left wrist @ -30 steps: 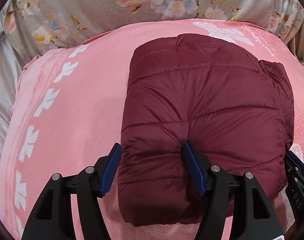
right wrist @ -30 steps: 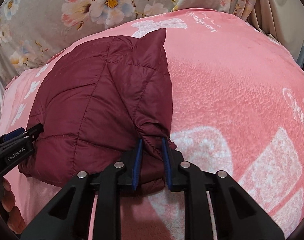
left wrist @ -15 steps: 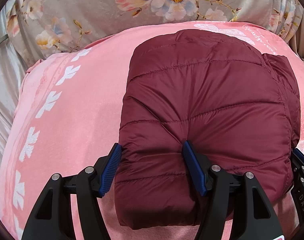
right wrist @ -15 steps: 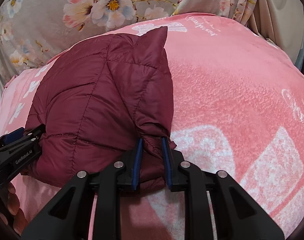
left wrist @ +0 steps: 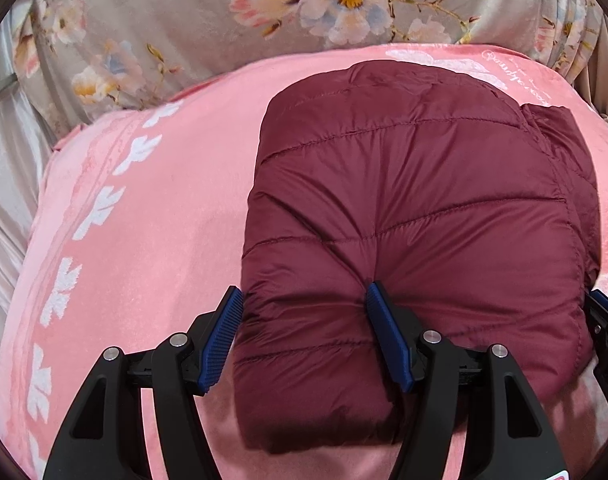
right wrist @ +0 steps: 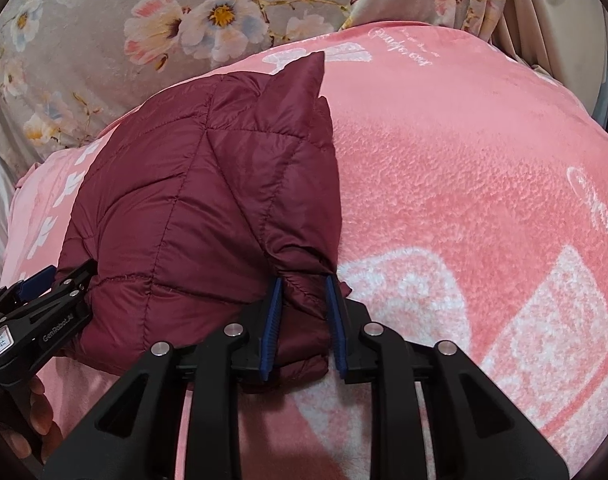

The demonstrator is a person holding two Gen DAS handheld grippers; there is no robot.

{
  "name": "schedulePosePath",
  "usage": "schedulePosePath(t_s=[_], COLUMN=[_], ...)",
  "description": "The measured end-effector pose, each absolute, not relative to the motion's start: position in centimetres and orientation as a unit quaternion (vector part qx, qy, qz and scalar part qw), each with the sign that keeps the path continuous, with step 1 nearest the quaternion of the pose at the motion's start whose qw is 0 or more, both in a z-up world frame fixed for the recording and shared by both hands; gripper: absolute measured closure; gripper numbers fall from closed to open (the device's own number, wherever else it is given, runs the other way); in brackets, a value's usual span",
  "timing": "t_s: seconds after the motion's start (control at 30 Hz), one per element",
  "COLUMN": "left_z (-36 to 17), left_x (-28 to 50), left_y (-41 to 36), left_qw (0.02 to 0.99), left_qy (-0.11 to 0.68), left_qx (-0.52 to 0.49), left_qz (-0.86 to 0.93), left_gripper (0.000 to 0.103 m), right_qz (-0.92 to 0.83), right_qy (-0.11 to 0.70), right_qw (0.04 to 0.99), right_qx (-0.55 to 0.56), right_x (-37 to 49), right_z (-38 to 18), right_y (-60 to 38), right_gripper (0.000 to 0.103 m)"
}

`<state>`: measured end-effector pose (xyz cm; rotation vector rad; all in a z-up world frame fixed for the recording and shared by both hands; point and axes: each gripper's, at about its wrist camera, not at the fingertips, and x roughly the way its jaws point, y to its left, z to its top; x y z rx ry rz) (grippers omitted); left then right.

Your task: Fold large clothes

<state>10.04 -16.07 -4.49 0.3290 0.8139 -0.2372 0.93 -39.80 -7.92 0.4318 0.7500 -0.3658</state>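
Note:
A maroon quilted puffer jacket (left wrist: 416,216) lies folded into a thick bundle on a pink blanket (left wrist: 152,216). My left gripper (left wrist: 304,332) has its jaws wide apart, clamped around the bundle's near left corner. My right gripper (right wrist: 302,320) is shut on the bundle's near right edge, with a fold of jacket (right wrist: 208,208) pinched between its blue pads (right wrist: 271,328). The left gripper also shows in the right wrist view (right wrist: 40,308), at the bundle's left side. The right gripper's tip shows at the right edge of the left wrist view (left wrist: 606,320).
A grey floral sheet (left wrist: 264,12) lies beyond the blanket. Pale drapes (right wrist: 544,12) hang at the far right. White patterns mark the blanket (right wrist: 504,320) to the right of the jacket. A hand (right wrist: 40,412) holds the left gripper.
The jacket bundle has shifted a little away from the cameras, toward the floral sheet. Both grippers keep the same hold on it.

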Motion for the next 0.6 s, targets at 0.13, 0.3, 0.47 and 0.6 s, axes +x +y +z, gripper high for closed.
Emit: schedulePosePath(t_s=[0.13, 0.3, 0.47, 0.6], left_z=[-2.5, -2.9, -4.7, -4.7], left_x=[11.5, 16.9, 19.6, 19.8], left_y=[-12.9, -8.4, -7.5, -9.1], left_qw=[0.882, 0.841, 0.789, 0.785], left_qy=[0.438, 0.513, 0.557, 0.555], left_qx=[0.083, -0.051, -0.146, -0.139], left_qz=[-0.151, -0.165, -0.214, -0.236], left_gripper=[0.034, 0.032, 0.031, 0.031], right_qz=[-0.149, -0.108, -0.074, -0.048], right_qy=[0.334, 0.311, 0.342, 0.339], right_qw=[0.894, 0.893, 0.859, 0.852], right_qx=[0.256, 0.308, 0.375, 0.396], right_x=[0.4, 2.5, 6.0, 6.9], right_z=[-5.4, -4.0, -7.1, -8.9], right_y=[-41.6, -44.8, -46.8, -46.3], right_gripper=[0.056, 0.019, 0.018, 0.015])
